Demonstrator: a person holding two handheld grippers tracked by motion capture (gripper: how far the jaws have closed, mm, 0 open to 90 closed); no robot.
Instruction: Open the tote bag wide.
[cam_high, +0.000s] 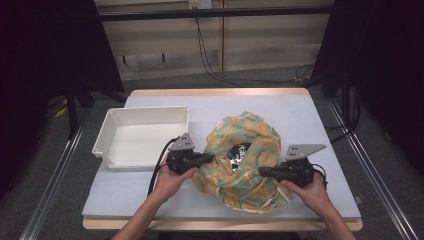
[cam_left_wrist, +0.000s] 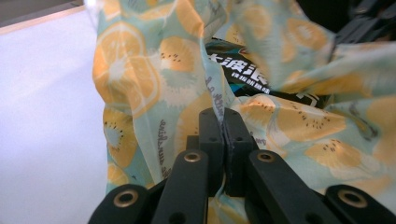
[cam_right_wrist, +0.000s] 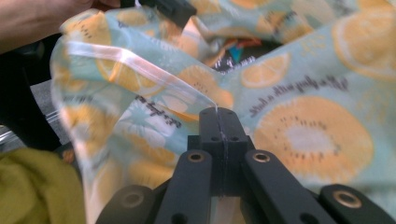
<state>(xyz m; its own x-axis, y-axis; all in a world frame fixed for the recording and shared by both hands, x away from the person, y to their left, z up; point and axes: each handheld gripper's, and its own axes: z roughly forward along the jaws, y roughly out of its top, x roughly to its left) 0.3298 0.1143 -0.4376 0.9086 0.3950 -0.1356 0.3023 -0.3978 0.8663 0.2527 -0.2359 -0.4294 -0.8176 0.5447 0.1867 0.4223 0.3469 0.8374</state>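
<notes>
Bag: fruit-print cloth bag (cam_high: 245, 162) lay at centre of the high view, mouth pulled open — a dark packet (cam_high: 237, 151) already inside.
Progress: opening done; closing or filling judged still left.
Left gripper (cam_high: 210, 158): jaws pinched on the bag's left rim.
Right gripper (cam_high: 262, 171): jaws pinched on its right rim.
Tray: empty white bin (cam_high: 141, 137) — left of bag.

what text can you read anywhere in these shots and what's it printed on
Dark packet inside the fruit-print bag: large white Chinese characters, cut off by folds, not surely readable; a smaller line below is blurred.
Bag fabric: dark cursive script repeated across the print, too blurred to read.
White bin: no text.
</notes>
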